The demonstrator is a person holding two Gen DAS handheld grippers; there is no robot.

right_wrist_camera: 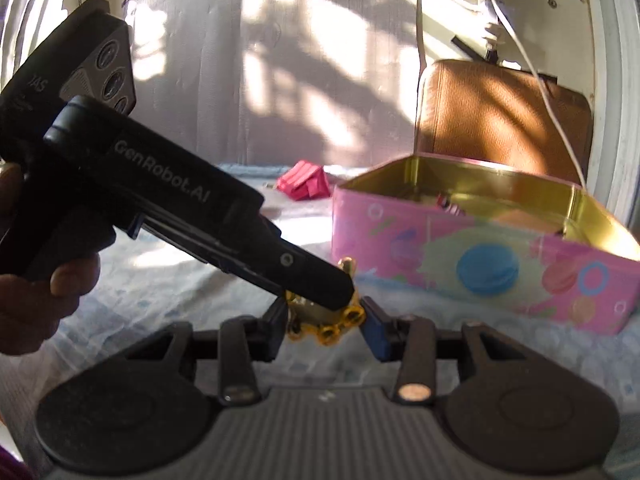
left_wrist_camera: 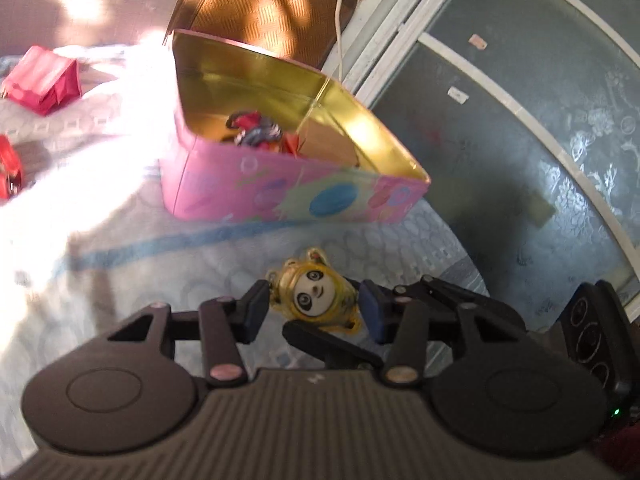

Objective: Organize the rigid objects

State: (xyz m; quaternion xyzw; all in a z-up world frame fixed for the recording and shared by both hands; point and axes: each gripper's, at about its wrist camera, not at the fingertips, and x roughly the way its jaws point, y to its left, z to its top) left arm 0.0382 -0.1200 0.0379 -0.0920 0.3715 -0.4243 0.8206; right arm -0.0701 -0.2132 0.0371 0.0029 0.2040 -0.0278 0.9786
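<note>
A small yellow panda toy point(left_wrist_camera: 316, 298) sits right between the fingers of the left gripper point(left_wrist_camera: 316, 308), its glossy translucent shell catching the sun and its white face turned up; the blue pads point(left_wrist_camera: 370, 310) look pressed to its sides, so the fingers appear clamped on it. From the right wrist view the same toy point(right_wrist_camera: 328, 326) lies between the fingers of the right gripper point(right_wrist_camera: 326, 326) too, which stand just apart on either side of it, and I cannot tell whether they touch it. The left gripper's black body point(right_wrist_camera: 160, 200) slants down across that view, held in the person's left hand point(right_wrist_camera: 36, 292), its tip covering the top of the toy. All this happens over a pale blue quilted bedspread point(left_wrist_camera: 160, 272), soft and bumpy, with open cloth between the toy and the pink tin box point(left_wrist_camera: 288, 192) standing near beyond it. The box is rigid metal with sharp straight rims, a shiny gold inside and printed pastel macarons outside; it is open on top and some small red and dark things point(left_wrist_camera: 256, 130) lie in its bottom. Well apart to the far left rests a folded red item point(left_wrist_camera: 42, 80), and a brown woven panel point(left_wrist_camera: 264, 8) stands behind the box.
</note>
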